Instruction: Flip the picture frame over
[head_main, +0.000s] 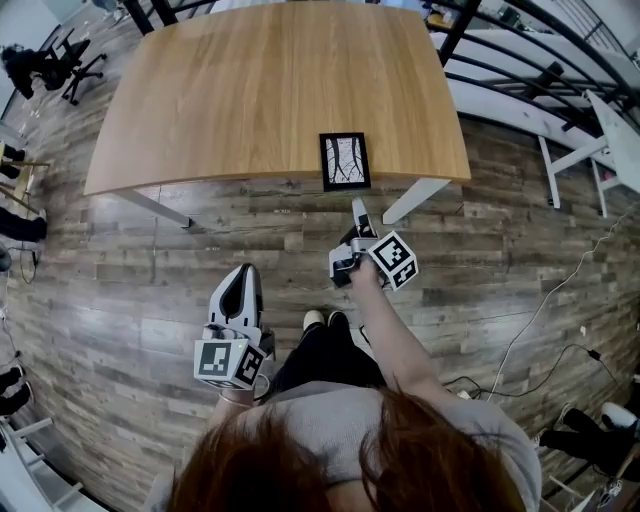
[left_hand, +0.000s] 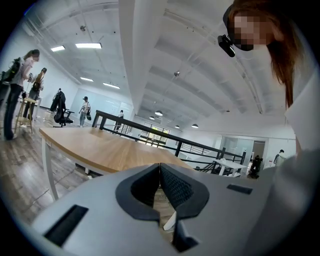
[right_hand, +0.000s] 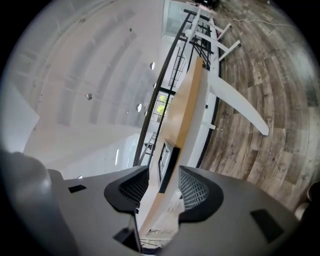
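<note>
Black rectangular picture frame (head_main: 344, 160), face-up on light wooden surface (head_main: 270, 90).
It lies just ahead of my right gripper (head_main: 356, 204), jaws apart; my left gripper (head_main: 243, 271), jaws together, sits further back.

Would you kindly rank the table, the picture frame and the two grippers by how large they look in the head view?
1. Table, by far.
2. Left gripper and right gripper: about alike, so unranked.
3. Picture frame, though it lies farther from the camera.
</note>
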